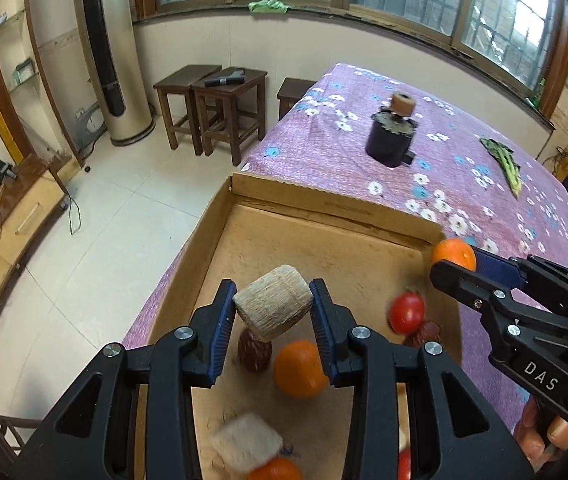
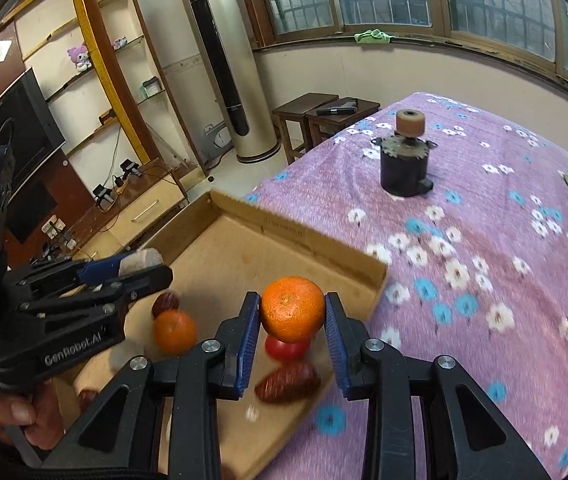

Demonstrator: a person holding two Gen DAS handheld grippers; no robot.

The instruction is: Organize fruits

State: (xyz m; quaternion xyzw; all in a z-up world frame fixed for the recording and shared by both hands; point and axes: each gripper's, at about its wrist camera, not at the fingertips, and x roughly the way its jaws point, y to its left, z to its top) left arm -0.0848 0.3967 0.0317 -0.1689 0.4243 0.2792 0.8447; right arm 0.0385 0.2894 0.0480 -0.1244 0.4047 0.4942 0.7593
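My left gripper [image 1: 272,307] is shut on a beige fibrous chunk [image 1: 272,307] and holds it above the cardboard box [image 1: 324,208]. My right gripper [image 2: 292,310] is shut on an orange [image 2: 292,309] above the box's right corner; it also shows in the left wrist view [image 1: 454,254]. In the box lie another orange [image 1: 300,368], a dark red date [image 1: 253,350], a red tomato [image 1: 406,313], a second beige chunk [image 1: 245,442] and an orange [image 1: 273,470] at the near edge. A tomato [image 2: 286,348] and a date [image 2: 288,382] lie under the right gripper.
The box [image 2: 284,236] sits on a purple flowered bedspread [image 2: 484,280]. A black pot with a brown cap [image 1: 390,136] and a green vegetable [image 1: 504,164] lie farther on the bed. Wooden stools [image 1: 211,108] and a tall air conditioner [image 1: 111,48] stand on the floor.
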